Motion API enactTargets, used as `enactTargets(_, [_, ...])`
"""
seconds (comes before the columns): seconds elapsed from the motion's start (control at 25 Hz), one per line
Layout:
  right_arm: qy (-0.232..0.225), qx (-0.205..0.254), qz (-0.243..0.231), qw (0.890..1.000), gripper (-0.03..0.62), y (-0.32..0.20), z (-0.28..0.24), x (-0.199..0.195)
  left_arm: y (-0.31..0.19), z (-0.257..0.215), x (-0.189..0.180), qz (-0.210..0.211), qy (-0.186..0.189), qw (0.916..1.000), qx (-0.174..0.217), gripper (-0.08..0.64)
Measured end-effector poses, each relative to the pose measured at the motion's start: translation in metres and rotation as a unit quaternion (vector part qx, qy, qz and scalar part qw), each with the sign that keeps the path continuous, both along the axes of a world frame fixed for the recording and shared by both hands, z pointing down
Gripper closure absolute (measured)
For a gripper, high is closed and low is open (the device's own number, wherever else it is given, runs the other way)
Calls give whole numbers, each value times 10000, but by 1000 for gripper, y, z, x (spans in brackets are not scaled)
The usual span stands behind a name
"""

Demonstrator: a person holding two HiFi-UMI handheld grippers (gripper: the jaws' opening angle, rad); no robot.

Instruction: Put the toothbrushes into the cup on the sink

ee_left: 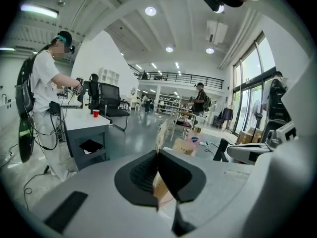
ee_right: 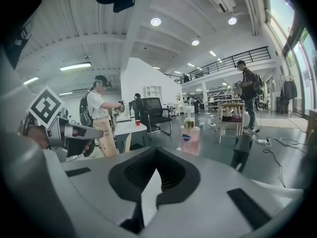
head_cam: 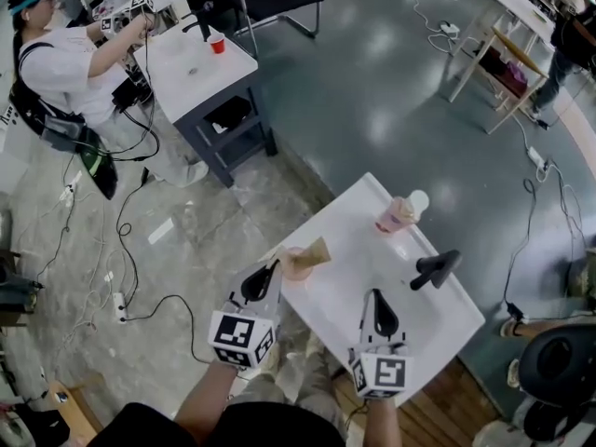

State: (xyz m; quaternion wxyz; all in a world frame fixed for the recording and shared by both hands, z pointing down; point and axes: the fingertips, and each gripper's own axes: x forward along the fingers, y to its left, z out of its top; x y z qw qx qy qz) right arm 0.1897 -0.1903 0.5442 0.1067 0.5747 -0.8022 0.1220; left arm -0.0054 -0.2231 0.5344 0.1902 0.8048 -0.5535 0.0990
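A white sink [head_cam: 372, 250] has a black faucet [head_cam: 436, 268]. At its left edge stands a pale pink cup [head_cam: 296, 268], and a brown paper toothbrush pack [head_cam: 315, 250] leans out of it. In the right gripper view one pack [ee_right: 106, 135] shows face-on and a second pack [ee_right: 127, 143] edge-on. My left gripper [head_cam: 272, 268] is shut, its tips right beside the cup. In the left gripper view a pack [ee_left: 160, 130] rises edge-on just past the closed tips [ee_left: 158, 155]. My right gripper [head_cam: 374, 296] hangs shut and empty over the near part of the sink [ee_right: 156, 151].
A pink soap bottle [head_cam: 396, 214] stands at the sink's far edge [ee_right: 189, 137]. A person [head_cam: 65, 63] works at a white table with a red cup [head_cam: 216, 43]. Cables lie on the floor to the left. A wooden rack [head_cam: 498, 63] stands far right.
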Motion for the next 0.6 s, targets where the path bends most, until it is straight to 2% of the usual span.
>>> enactTargets(0.6, [-18,-212,-139,9997,594,-21,24,-2,-13,31,1,-117,-15,9997,-228,555])
